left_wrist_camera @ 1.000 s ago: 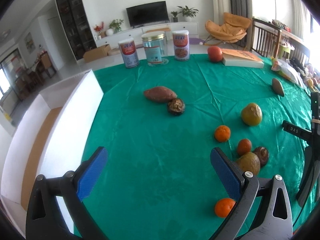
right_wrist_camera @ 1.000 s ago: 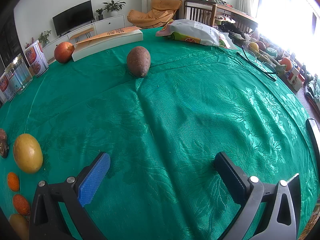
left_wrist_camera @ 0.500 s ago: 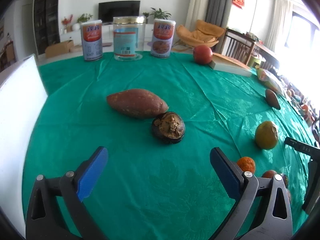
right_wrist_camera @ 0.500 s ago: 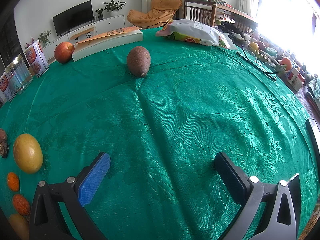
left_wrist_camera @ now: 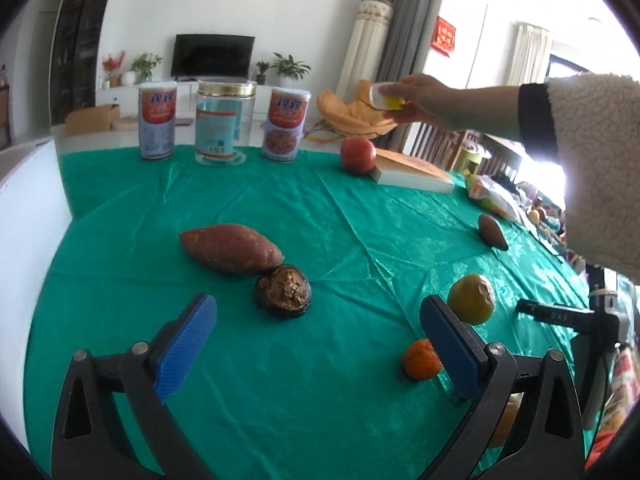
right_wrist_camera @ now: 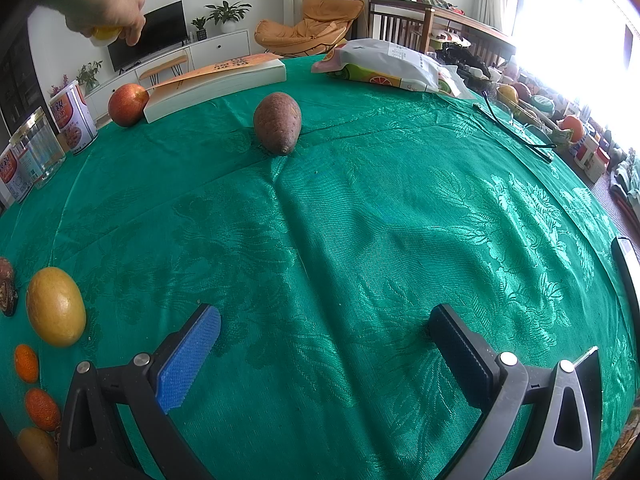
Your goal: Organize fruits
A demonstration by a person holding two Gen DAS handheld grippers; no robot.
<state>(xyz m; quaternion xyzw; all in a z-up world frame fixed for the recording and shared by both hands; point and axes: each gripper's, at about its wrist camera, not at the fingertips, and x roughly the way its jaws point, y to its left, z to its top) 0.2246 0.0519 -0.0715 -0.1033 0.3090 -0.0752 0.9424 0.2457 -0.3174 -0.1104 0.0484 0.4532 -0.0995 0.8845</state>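
1. In the left wrist view a dark, cracked round fruit [left_wrist_camera: 283, 292] lies on the green tablecloth [left_wrist_camera: 280, 380] just ahead of the left gripper [left_wrist_camera: 318, 332], at about 12 o'clock between its fingertips and a little beyond them.
2. A long sweet potato [left_wrist_camera: 230, 248] lies at 11 o'clock from that fruit, its tapered end touching or nearly touching it.
3. The left gripper's jaws stand wide apart, with nothing between the blue pads [left_wrist_camera: 186, 348].
4. At 3 o'clock a yellow-brown fruit [left_wrist_camera: 471, 299] sits just past the right-hand finger, and a small orange [left_wrist_camera: 422, 360] lies beside that finger, partly hidden by it.
5. Farther out at 1 o'clock are a red apple [left_wrist_camera: 358, 156] against a book [left_wrist_camera: 414, 170], and a second sweet potato [left_wrist_camera: 493, 232] nearer the table's right edge.
6. At 12 o'clock, at the far edge, a clear jar [left_wrist_camera: 221, 122] stands between two printed cans [left_wrist_camera: 157, 121].
7. A bare hand [left_wrist_camera: 424, 100] in a fleece sleeve reaches over the table at 1 o'clock, holding a small white and yellow object I cannot identify.
8. In the right wrist view the right gripper [right_wrist_camera: 324, 344] is spread wide over bare cloth, grasping nothing.
9. There a sweet potato [right_wrist_camera: 277, 122] lies at 12 o'clock, well apart from the gripper; a yellow fruit [right_wrist_camera: 55, 306] and small oranges [right_wrist_camera: 26, 362] lie at 9 o'clock.
10. A printed bag [right_wrist_camera: 384, 66] lies at 1 o'clock near the far edge.
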